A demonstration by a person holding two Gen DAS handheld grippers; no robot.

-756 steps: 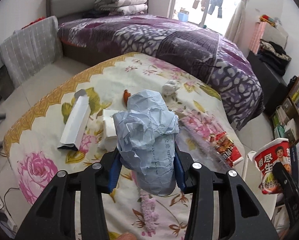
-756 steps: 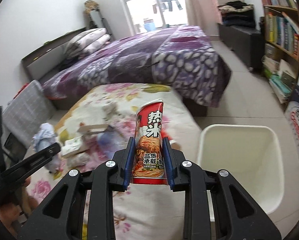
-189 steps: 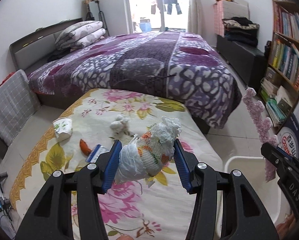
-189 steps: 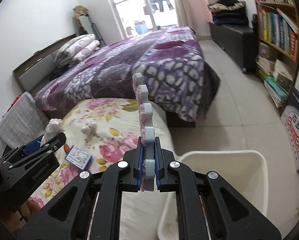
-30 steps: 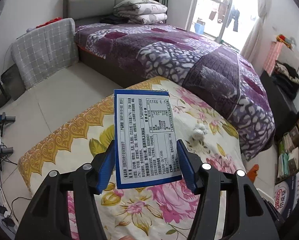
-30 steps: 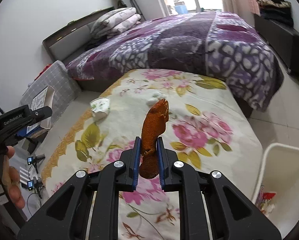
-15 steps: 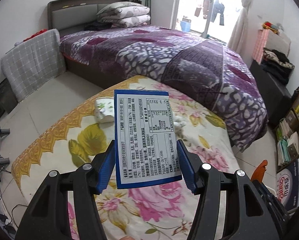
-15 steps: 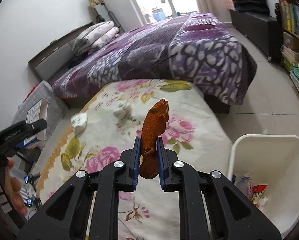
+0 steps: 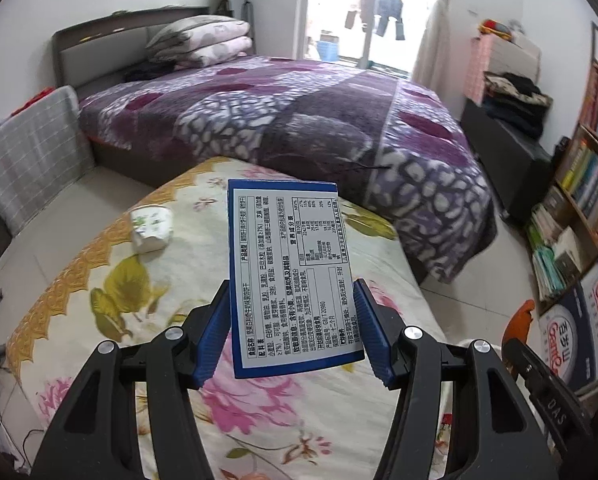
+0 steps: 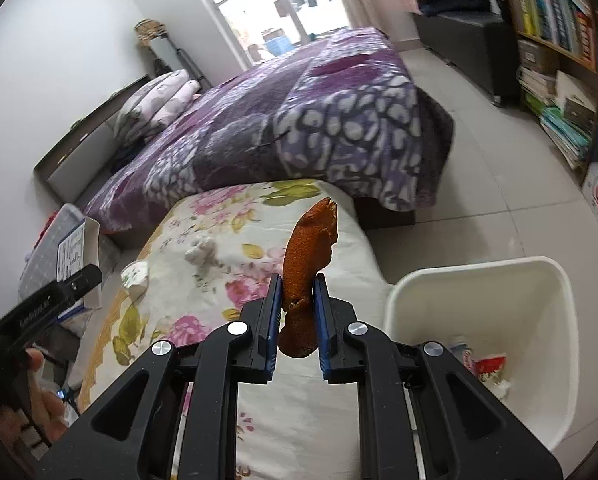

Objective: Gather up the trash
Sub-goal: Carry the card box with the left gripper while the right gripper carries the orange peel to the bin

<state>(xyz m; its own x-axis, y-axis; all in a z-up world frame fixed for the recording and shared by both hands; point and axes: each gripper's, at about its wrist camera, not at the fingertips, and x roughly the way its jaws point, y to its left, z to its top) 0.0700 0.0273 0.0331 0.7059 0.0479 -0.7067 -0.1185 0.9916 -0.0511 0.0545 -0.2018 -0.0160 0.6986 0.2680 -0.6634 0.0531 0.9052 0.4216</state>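
Grippers clamp trash: left gripper [image 9: 291,334] blue-edged printed box [image 9: 289,276], right gripper [image 10: 297,312] orange peel [image 10: 309,258].

the right gripper [image 10: 297,312] pinches an orange peel [image 10: 307,268] upright above the floral cloth [image 10: 227,248]. a white bin [image 10: 555,300] with trash sits at right. the left gripper [image 10: 51,304] holds a box [image 10: 73,256] at far left.

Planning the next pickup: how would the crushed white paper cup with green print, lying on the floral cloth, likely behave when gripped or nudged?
The crushed white paper cup is dented and lies on its side, so it probably weighs little and yields further under squeezing. Its rounded wall suggests it may roll when nudged, though the soft floral cloth should slow it. Thin paper likely grips well.
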